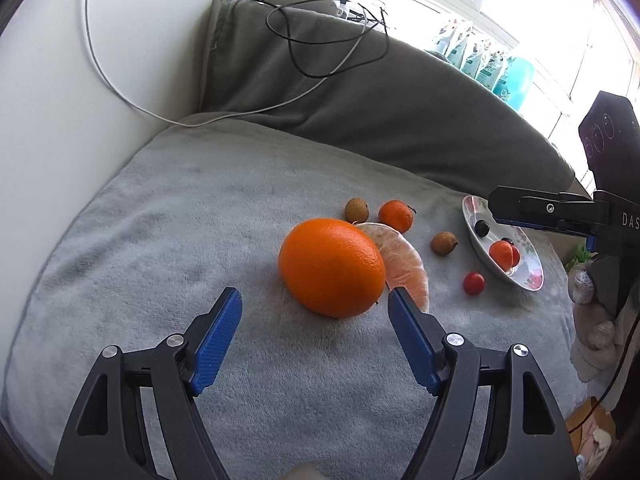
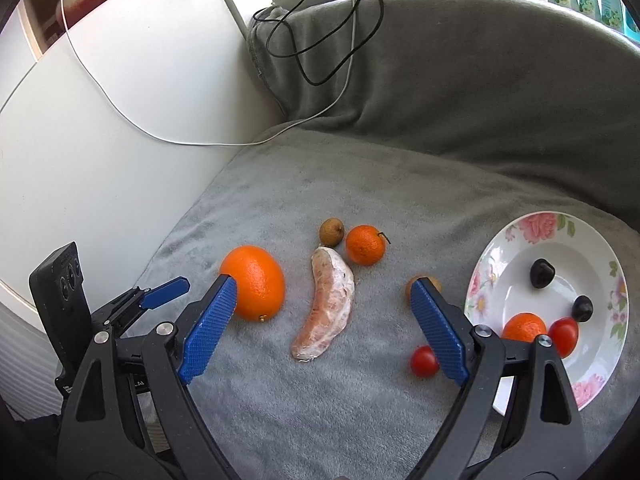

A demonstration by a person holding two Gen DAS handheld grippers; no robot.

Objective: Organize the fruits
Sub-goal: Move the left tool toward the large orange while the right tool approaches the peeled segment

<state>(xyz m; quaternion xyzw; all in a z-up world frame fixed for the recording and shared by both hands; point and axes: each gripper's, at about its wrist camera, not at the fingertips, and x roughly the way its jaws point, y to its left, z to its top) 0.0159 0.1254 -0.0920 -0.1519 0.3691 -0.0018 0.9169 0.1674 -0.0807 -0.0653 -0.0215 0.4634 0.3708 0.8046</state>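
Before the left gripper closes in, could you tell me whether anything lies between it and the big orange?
Nothing visible does. The left gripper is open, and the big orange sits just ahead of its fingertips on bare blanket. The peeled citrus segment lies behind the orange, close to the right fingertip.

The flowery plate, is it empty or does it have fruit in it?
Not empty. The plate holds two dark fruits, a small orange and a red tomato.

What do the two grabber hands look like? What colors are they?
Both look alike. The left gripper and right gripper have black angular plastic frames with round silver bolts, and two flat blue fingers covered in a fine bumpy grid. White letters "DAS" mark the right gripper's side.
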